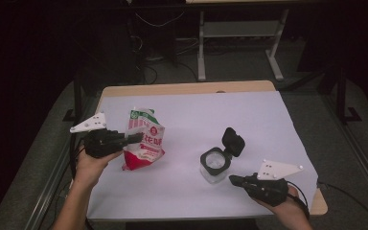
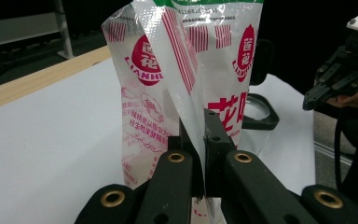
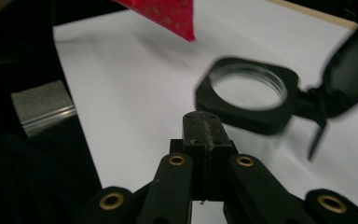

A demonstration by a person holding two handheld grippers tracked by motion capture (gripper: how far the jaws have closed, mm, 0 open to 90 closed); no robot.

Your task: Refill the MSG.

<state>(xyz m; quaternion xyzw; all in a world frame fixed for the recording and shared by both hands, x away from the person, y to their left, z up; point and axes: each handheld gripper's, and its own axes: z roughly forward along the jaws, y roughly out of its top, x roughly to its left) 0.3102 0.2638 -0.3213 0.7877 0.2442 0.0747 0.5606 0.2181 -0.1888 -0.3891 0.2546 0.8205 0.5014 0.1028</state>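
A white, red and green plastic bag (image 1: 144,139) with red print stands lifted at the left of the white table cover (image 1: 249,115). My left gripper (image 1: 136,138) is shut on a fold of the bag (image 2: 186,88), whose film runs down between the jaws. At the right stands a clear square jar (image 1: 214,165) with a black rim and its black flip lid (image 1: 233,141) open and upright. My right gripper (image 1: 235,180) hovers just right of and nearer than the jar, shut with nothing between its jaws. In the right gripper view the jar (image 3: 247,91) lies just beyond the closed jaws (image 3: 204,128).
The table's wooden edge (image 1: 187,88) shows at the far side. Beyond it are a white metal frame (image 1: 239,33) and cables on a dark floor. A metal rail (image 3: 42,114) runs below the table's near side. White cover lies bare between bag and jar.
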